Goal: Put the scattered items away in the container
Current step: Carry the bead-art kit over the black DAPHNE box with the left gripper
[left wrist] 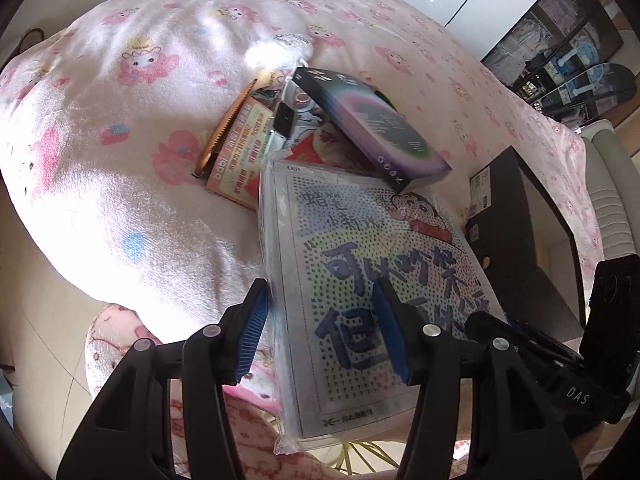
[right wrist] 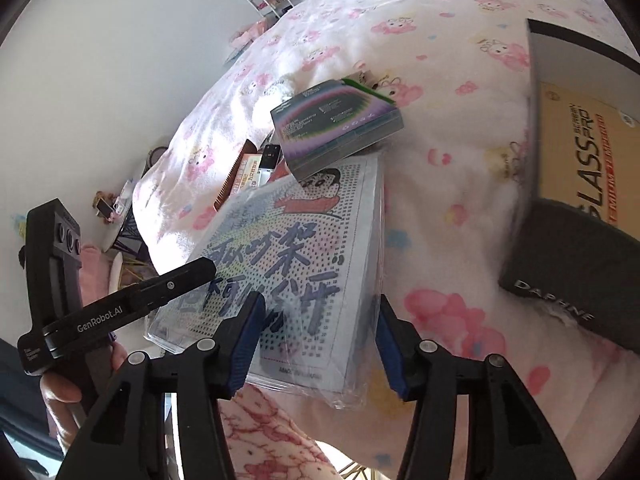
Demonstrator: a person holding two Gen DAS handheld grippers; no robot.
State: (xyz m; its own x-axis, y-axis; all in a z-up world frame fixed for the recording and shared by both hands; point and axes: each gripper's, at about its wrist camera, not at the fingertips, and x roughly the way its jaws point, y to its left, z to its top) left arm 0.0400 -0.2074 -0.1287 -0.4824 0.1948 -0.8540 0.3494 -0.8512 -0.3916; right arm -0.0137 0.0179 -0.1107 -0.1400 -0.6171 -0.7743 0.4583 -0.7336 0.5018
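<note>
box [left wrist: 380,128] on packet [left wrist: 372,280], container [left wrist: 520,232] right

Straddling the near edge of a plastic-wrapped cartoon-printed pegboard kit [right wrist: 296,264] with the wide-open blue-padded right claw [right wrist: 318,344]. Lying on a pink-patterned fleece bed [right wrist: 460,184], propping a purple-green rectangular box [right wrist: 336,124]. Sitting well right, a black open-topped cardboard container [right wrist: 576,168].

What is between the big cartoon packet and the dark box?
Only bare pink blanket between the packet and the box, clearest in the right wrist view.
</note>
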